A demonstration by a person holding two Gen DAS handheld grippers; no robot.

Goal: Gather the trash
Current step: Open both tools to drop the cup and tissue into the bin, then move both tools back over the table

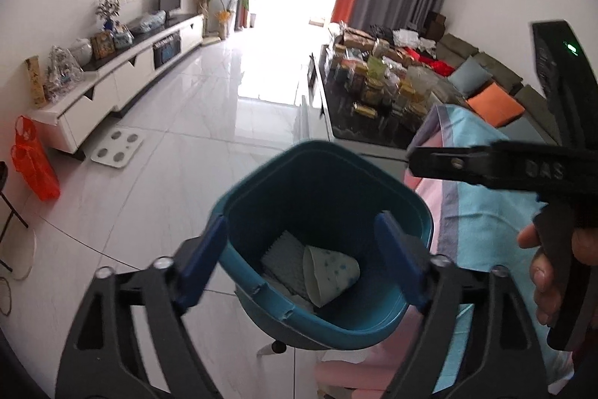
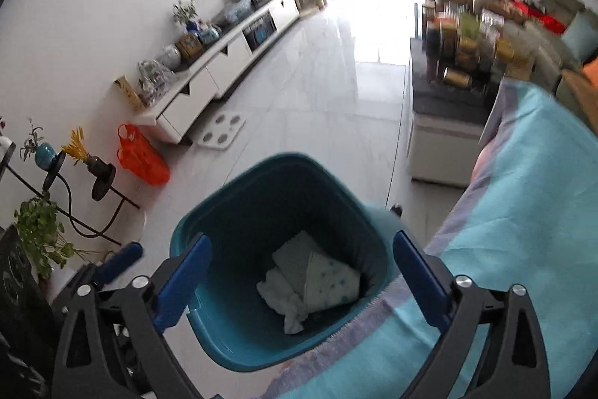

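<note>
Bright living room with pale glossy floor tiles (image 1: 194, 144). A teal plastic bin (image 1: 321, 174) stands on the floor, just beside a bed or couch under a turquoise cover (image 2: 530, 212). Inside lie crumpled white tissues (image 2: 276, 294) and a flattened dotted paper cup (image 1: 329, 272), both likely light, soft and easily crushed, best pinched at a raised fold. The left tongs (image 1: 302, 258) and right tongs (image 2: 302, 281) hang above the bin's mouth, both spread wide, nothing between them. The bin's stiff rim looks chipped at its near edge. Open floor lies left; the cover crowds the right.
</note>
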